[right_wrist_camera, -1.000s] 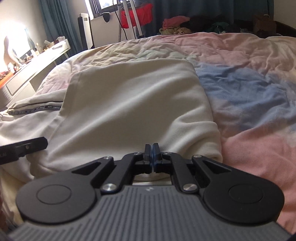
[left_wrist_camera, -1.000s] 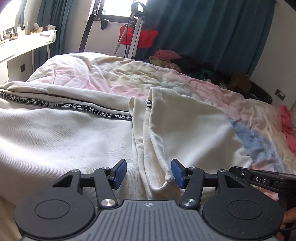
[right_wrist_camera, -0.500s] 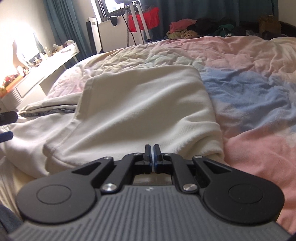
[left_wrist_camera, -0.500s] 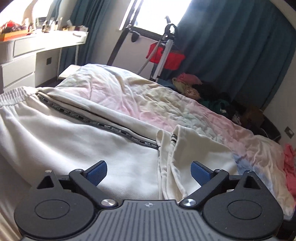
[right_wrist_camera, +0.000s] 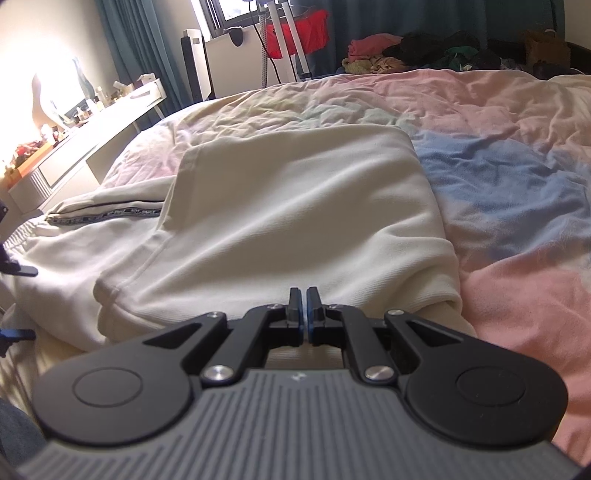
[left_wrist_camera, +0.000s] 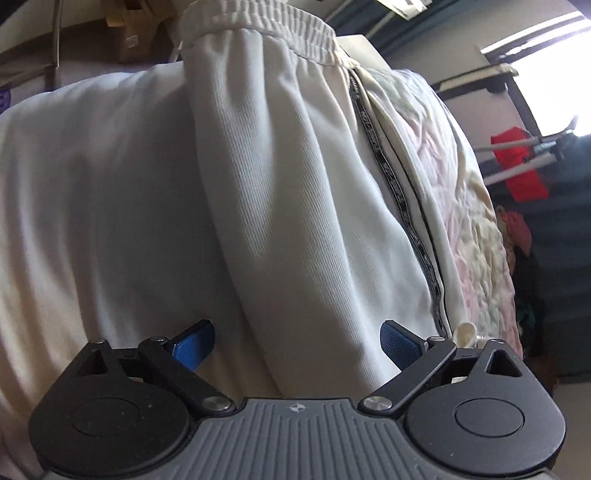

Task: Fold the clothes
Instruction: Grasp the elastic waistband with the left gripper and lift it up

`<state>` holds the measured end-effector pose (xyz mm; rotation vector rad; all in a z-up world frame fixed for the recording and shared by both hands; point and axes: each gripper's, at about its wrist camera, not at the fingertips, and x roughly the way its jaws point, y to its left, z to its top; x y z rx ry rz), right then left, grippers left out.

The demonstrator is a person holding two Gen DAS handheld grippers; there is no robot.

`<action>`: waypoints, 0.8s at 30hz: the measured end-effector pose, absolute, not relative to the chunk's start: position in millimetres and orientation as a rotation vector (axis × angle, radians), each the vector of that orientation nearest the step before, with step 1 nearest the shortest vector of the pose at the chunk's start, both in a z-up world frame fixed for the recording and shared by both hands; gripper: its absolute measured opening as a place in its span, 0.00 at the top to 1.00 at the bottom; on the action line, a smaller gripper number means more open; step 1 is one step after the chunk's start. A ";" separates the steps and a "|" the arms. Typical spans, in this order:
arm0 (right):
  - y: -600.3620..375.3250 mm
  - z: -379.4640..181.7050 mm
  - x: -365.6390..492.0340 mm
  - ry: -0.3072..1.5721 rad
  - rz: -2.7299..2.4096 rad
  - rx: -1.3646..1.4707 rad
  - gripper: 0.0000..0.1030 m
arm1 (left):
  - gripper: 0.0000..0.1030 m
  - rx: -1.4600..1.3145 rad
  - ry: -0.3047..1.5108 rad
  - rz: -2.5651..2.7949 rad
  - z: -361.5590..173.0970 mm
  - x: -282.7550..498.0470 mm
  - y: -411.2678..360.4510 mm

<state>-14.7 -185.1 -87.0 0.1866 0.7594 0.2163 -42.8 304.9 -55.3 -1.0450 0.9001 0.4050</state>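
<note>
Cream track pants (right_wrist_camera: 295,206) with a black lettered side stripe (right_wrist_camera: 107,215) lie on the bed, one end folded over the rest. In the left wrist view the pants (left_wrist_camera: 295,192) fill the frame, the elastic waistband (left_wrist_camera: 258,22) at the top and the stripe (left_wrist_camera: 391,177) on the right. My left gripper (left_wrist_camera: 297,334) is open wide just above the cloth, with nothing between its blue pads. My right gripper (right_wrist_camera: 304,295) is shut at the near edge of the folded part; I see no cloth between its fingers.
The pink and blue bedspread (right_wrist_camera: 498,184) stretches right of the pants. A white desk (right_wrist_camera: 92,125) with small items stands at the left. Beyond the bed are a pile of clothes (right_wrist_camera: 406,51), a red cloth on a stand (right_wrist_camera: 299,31) and teal curtains. A cardboard box (left_wrist_camera: 136,33) sits past the waistband.
My left gripper swung left along the pants to the waistband end, rolled over, and its jaws opened wider. The right gripper stayed shut and nearly still.
</note>
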 end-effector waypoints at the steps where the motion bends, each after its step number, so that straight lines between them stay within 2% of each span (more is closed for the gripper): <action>1: -184.8 -87.2 -14.8 0.760 0.215 0.184 0.94 | 0.05 -1.055 0.879 0.421 -56.1 -43.1 309.0; 7: -186.5 -86.3 -14.1 0.754 0.202 0.199 0.94 | 0.06 -1.095 0.737 0.511 -56.3 -47.5 331.2; 8: -187.3 -85.9 -13.8 0.751 0.199 0.204 0.94 | 0.10 -1.102 0.713 0.526 -56.4 -48.2 334.9; 9: -187.9 -85.2 -13.5 0.747 0.195 0.207 0.94 | 0.20 -1.108 0.688 0.541 -56.4 -49.0 338.6; 11: -188.9 -84.0 -12.8 0.739 0.185 0.210 0.94 | 0.31 -1.105 0.639 0.568 -54.0 -52.3 345.5; 18: -188.7 -90.4 -9.1 0.751 0.166 0.191 0.94 | 0.35 -1.085 0.535 0.559 -48.0 -51.8 380.4; 19: -188.1 -92.5 -8.1 0.756 0.167 0.185 0.95 | 0.39 -1.105 0.524 0.555 -51.4 -52.1 386.5; 21: -186.7 -98.1 -5.8 0.772 0.167 0.175 0.95 | 0.65 -1.119 0.505 0.558 -52.8 -54.4 396.4; 24: -184.9 -101.1 -4.3 0.780 0.168 0.161 0.95 | 0.83 -1.032 0.487 0.538 -32.5 -48.2 389.0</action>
